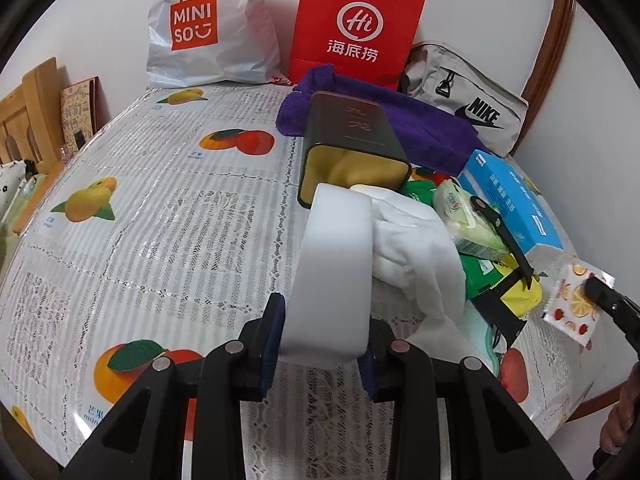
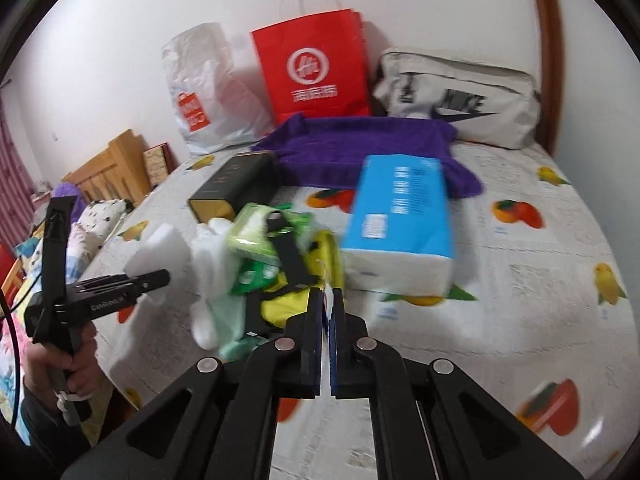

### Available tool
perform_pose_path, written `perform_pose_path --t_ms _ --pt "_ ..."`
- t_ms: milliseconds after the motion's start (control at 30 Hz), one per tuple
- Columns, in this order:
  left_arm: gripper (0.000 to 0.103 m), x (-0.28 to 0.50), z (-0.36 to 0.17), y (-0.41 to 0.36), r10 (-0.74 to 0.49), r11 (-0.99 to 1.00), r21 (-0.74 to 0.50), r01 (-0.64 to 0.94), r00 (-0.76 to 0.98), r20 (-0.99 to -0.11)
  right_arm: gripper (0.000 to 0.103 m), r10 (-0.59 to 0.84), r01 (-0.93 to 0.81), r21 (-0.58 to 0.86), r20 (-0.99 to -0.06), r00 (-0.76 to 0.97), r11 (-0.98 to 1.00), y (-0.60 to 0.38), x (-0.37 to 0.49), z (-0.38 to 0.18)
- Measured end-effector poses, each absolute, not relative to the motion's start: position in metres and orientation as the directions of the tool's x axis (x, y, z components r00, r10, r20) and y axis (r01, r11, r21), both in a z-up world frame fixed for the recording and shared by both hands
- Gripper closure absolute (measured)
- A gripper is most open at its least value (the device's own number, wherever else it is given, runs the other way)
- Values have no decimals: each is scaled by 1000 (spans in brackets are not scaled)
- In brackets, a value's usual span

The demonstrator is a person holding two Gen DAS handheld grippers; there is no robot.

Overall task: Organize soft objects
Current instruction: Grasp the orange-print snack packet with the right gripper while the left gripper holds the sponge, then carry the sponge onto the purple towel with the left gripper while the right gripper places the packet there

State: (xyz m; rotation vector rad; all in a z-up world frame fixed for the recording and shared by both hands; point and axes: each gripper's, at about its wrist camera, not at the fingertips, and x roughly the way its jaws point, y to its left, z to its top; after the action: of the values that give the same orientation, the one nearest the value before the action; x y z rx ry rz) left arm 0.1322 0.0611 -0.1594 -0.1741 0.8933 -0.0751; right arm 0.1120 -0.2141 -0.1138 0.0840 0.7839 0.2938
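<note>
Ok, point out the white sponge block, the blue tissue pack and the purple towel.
white sponge block [image 1: 332, 264]: left wrist view, middle of its broad face.
blue tissue pack [image 2: 398, 208]: right wrist view, blue top face.
purple towel [image 2: 340, 148]: right wrist view, centre of cloth.

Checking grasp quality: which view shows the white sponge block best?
Left wrist: the white sponge block fills the centre, clamped in the left gripper. Right wrist shows it small, blurred, partly hidden.

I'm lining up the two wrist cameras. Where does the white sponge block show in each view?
Left wrist: the sponge fills the lower centre, clamped between the left gripper fingers.
Right wrist: the sponge sits at mid left, at the tip of the left gripper seen from the side.
Shared landmark: the red bag against the back wall.
</note>
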Motion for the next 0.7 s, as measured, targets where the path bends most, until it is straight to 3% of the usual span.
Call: perform_pose_path --t_ms 233,700 --pt "72 132 -158 50 -114 989 -146 -1 621 -775 100 213 -154 147 -721 659 977 -241 116 -139" --pt "72 140 -155 48 -131 988 -155 14 611 -780 99 256 -169 193 -736 627 967 -248 122 -157"
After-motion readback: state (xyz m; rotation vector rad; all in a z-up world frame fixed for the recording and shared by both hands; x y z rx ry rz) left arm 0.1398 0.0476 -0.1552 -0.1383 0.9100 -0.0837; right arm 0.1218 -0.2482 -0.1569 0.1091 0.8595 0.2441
